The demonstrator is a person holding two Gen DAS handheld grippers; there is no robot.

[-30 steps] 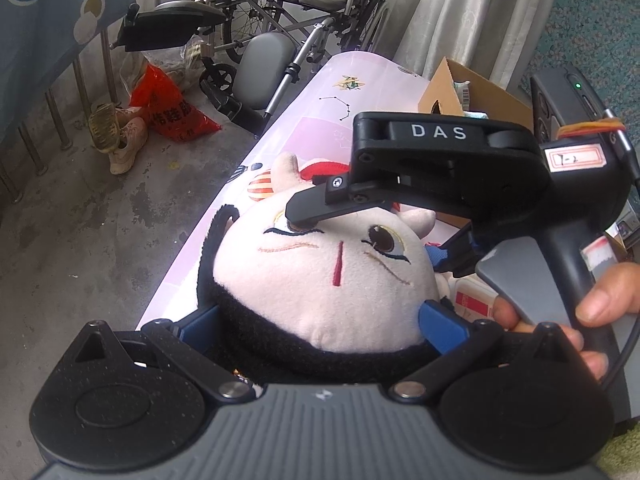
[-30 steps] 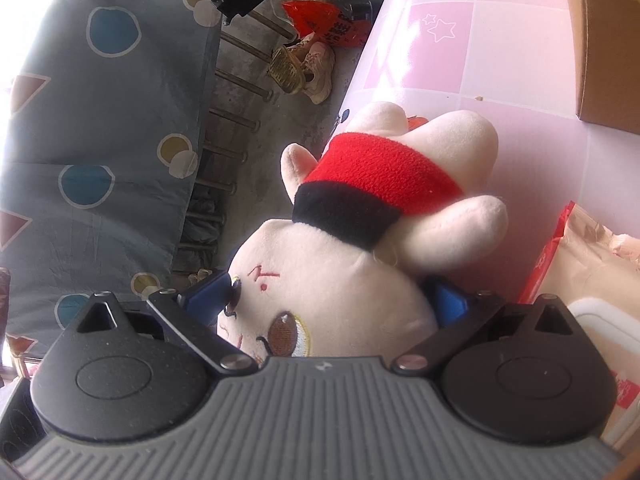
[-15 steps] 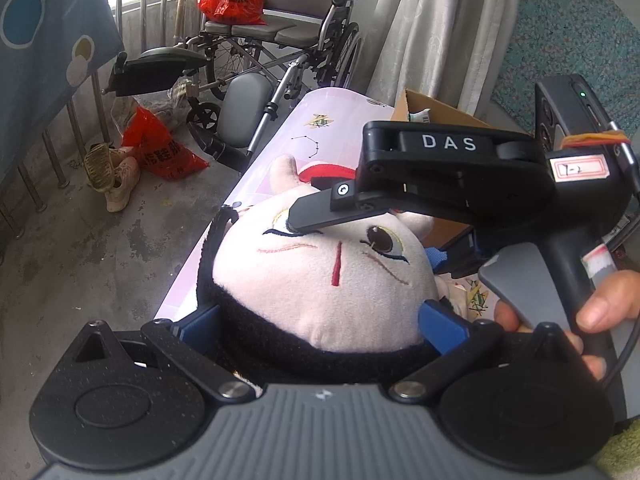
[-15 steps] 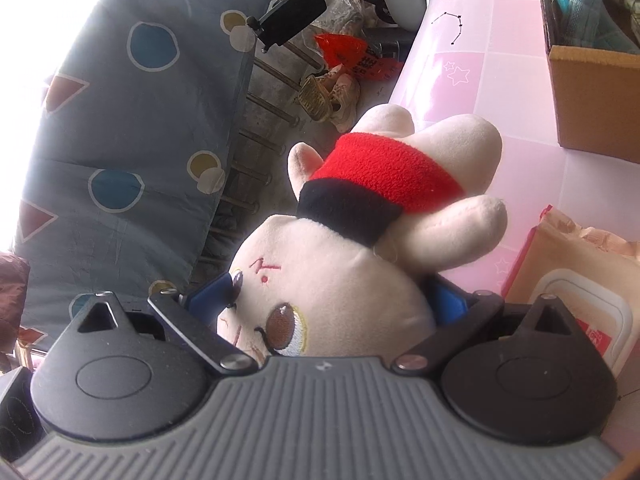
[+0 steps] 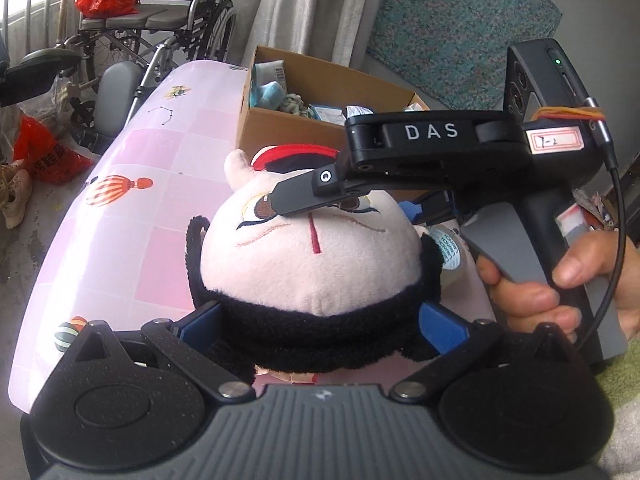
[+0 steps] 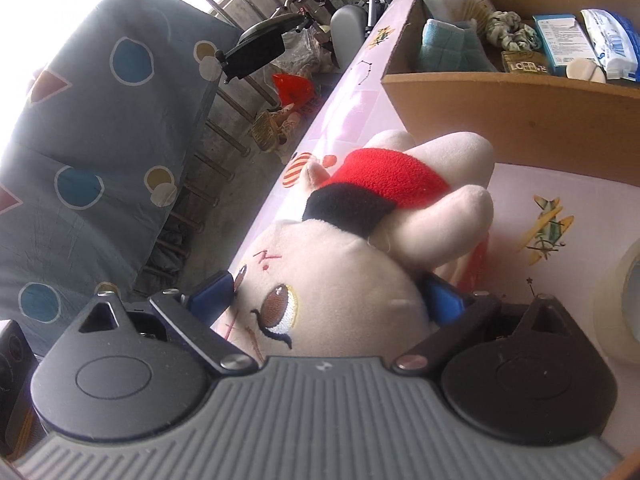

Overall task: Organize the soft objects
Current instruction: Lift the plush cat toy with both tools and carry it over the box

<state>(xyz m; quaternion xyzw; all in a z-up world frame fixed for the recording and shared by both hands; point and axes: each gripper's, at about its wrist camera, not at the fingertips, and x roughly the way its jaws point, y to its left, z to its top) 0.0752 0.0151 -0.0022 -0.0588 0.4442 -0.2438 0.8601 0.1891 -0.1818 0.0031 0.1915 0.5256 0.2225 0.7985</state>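
Observation:
A cream plush doll (image 5: 312,264) with black hair, embroidered eyes and a red-and-black top is held by both grippers over the pink patterned table (image 5: 140,184). My left gripper (image 5: 320,324) is shut on the black-haired back of its head. My right gripper (image 5: 348,204) crosses in from the right and is shut across the face, one black finger (image 5: 304,196) lying over an eye. In the right wrist view the plush doll (image 6: 360,280) fills the right gripper (image 6: 326,300), its body pointing toward the cardboard box (image 6: 500,112). A hand (image 5: 560,280) grips the right handle.
The open cardboard box (image 5: 288,132) just beyond the doll holds several packets, a blue cloth and a scrunchie. A tape roll (image 6: 624,300) lies at the right on the table. A wheelchair (image 5: 160,20), red bags (image 5: 44,152) and shoes stand on the floor left of the table.
Both grippers have carried the doll along the table toward the cardboard box, which now looms much closer. The grip on the head is unchanged.

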